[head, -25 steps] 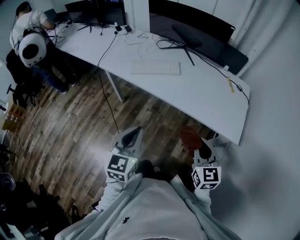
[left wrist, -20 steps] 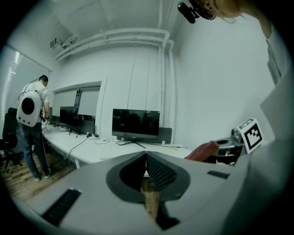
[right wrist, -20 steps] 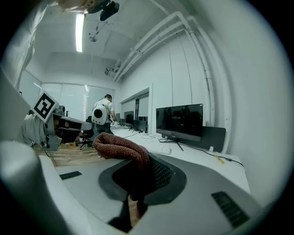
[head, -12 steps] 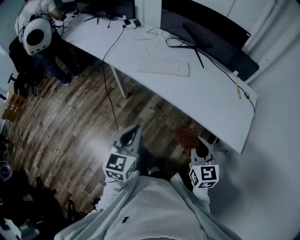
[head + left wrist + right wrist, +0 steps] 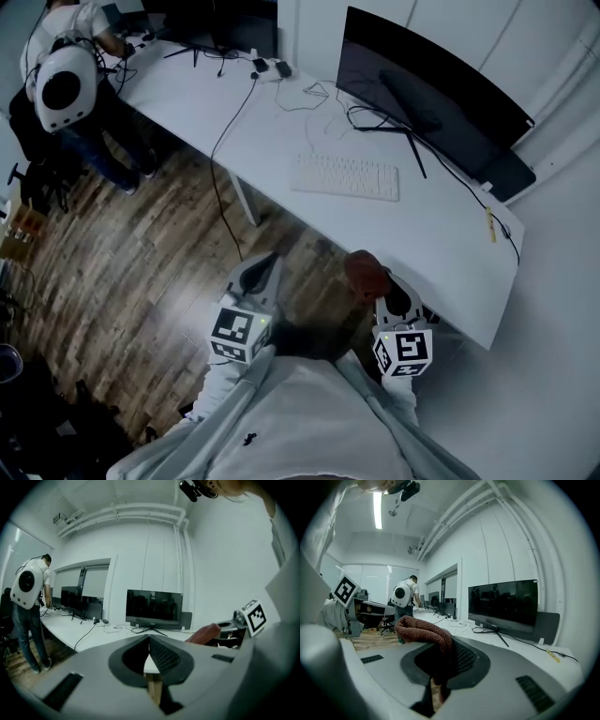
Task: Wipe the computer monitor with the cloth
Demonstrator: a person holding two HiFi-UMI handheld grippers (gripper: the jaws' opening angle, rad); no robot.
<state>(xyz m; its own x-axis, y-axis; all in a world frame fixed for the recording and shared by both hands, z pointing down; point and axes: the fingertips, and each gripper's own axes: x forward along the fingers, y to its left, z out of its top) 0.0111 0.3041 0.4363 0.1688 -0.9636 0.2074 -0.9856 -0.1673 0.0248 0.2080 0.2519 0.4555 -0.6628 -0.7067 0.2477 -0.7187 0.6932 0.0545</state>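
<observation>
A dark computer monitor [image 5: 431, 89] stands on a thin stand at the back of the white desk [image 5: 412, 234], with its screen off; it also shows in the left gripper view [image 5: 153, 606] and the right gripper view [image 5: 502, 603]. My right gripper [image 5: 373, 274] is shut on a reddish-brown cloth [image 5: 365, 275], held near the desk's front edge. The cloth [image 5: 424, 632] bunches up from between the jaws. My left gripper [image 5: 264, 268] hangs over the wooden floor, shut with nothing in it; its jaw tips [image 5: 149, 649] meet.
A white keyboard [image 5: 345, 177] lies in front of the monitor, with cables [image 5: 323, 94] trailing behind it. More monitors [image 5: 244, 28] stand at the desk's far left. A person with a white backpack [image 5: 66, 89] stands there. White walls close the right side.
The view has tilted up and moved closer to the desk, bringing the monitor fully into sight. Both grippers have kept their pose, the cloth still held in the right one.
</observation>
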